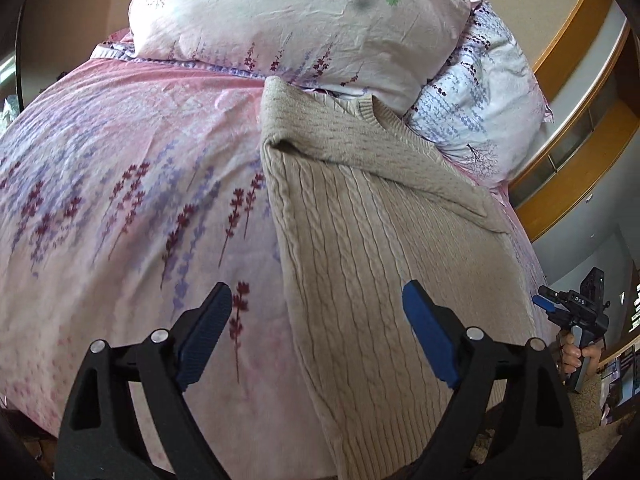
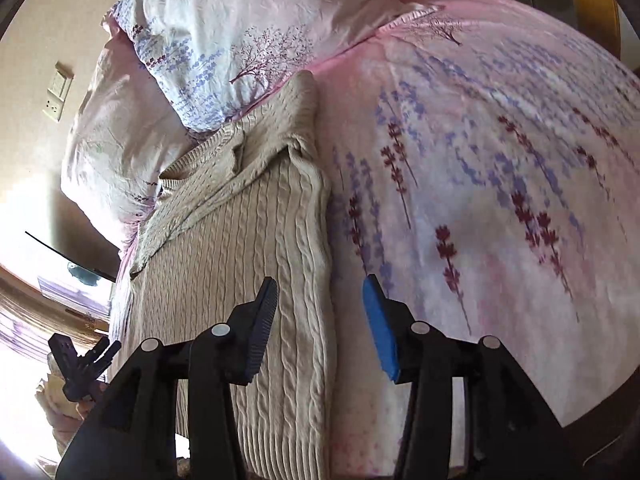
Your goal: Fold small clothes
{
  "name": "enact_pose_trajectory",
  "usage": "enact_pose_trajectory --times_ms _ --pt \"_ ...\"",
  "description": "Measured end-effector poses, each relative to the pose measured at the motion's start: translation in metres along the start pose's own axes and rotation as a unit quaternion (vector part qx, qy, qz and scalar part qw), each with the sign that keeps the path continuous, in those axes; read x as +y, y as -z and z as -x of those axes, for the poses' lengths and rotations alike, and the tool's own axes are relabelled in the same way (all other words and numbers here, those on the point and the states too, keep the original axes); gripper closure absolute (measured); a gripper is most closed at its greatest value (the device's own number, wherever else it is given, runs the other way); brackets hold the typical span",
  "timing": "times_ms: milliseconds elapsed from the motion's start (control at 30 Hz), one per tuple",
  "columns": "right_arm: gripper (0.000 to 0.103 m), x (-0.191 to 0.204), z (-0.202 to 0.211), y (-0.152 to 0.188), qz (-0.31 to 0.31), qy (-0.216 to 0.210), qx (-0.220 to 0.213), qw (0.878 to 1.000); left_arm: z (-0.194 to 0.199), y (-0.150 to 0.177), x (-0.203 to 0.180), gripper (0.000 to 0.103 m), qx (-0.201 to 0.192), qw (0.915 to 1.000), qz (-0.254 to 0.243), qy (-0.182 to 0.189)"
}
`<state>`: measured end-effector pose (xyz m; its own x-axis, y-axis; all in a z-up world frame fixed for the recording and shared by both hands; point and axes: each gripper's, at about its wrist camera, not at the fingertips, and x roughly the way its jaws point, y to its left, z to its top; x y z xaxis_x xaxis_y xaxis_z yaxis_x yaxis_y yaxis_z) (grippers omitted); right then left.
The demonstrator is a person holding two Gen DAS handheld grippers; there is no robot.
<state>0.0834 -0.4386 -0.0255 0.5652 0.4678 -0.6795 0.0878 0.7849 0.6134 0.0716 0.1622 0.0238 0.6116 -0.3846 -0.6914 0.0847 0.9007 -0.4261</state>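
A beige cable-knit sweater (image 1: 384,232) lies lengthwise on the bed, folded into a long narrow strip with a sleeve laid across its top. It also shows in the right wrist view (image 2: 248,232). My left gripper (image 1: 316,320) is open and empty, hovering over the sweater's left edge near its hem. My right gripper (image 2: 320,312) is open and empty, over the sweater's right edge near the hem. The right gripper also appears at the far right of the left wrist view (image 1: 560,304), and the left gripper at the lower left of the right wrist view (image 2: 104,354).
The bed has a pink floral bedsheet (image 1: 120,208). Two floral pillows (image 1: 304,20) lie at the head, just beyond the sweater's collar. A wooden frame (image 1: 580,160) and a wall with a socket (image 2: 58,92) border the bed.
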Motion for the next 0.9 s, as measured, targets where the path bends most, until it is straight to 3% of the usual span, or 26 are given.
enact_pose_trajectory --times_ms 100,233,367,433,633,900 --pt "0.056 -0.003 0.000 0.019 0.000 -0.013 0.013 1.000 0.000 0.017 -0.003 0.025 0.011 0.9998 0.006 0.017" --pt "0.066 -0.005 0.003 0.037 -0.006 -0.058 0.024 0.998 0.003 0.036 -0.005 0.034 0.013 0.9995 0.012 0.027" --pt "0.075 -0.004 0.002 0.054 -0.009 -0.108 0.044 0.993 0.007 0.051 -0.002 0.051 0.028 0.9949 0.049 0.083" --pt "0.079 -0.001 0.003 0.063 -0.004 -0.131 0.048 0.990 0.009 0.060 -0.005 0.058 0.030 0.9939 0.053 0.091" --pt "0.082 0.008 0.005 0.077 0.016 -0.145 0.056 0.988 0.007 0.077 -0.008 0.074 0.060 0.9865 0.081 0.129" --pt "0.094 0.015 0.006 0.081 0.040 -0.137 0.041 0.989 0.000 0.081 -0.015 0.095 0.087 0.9856 0.081 0.121"
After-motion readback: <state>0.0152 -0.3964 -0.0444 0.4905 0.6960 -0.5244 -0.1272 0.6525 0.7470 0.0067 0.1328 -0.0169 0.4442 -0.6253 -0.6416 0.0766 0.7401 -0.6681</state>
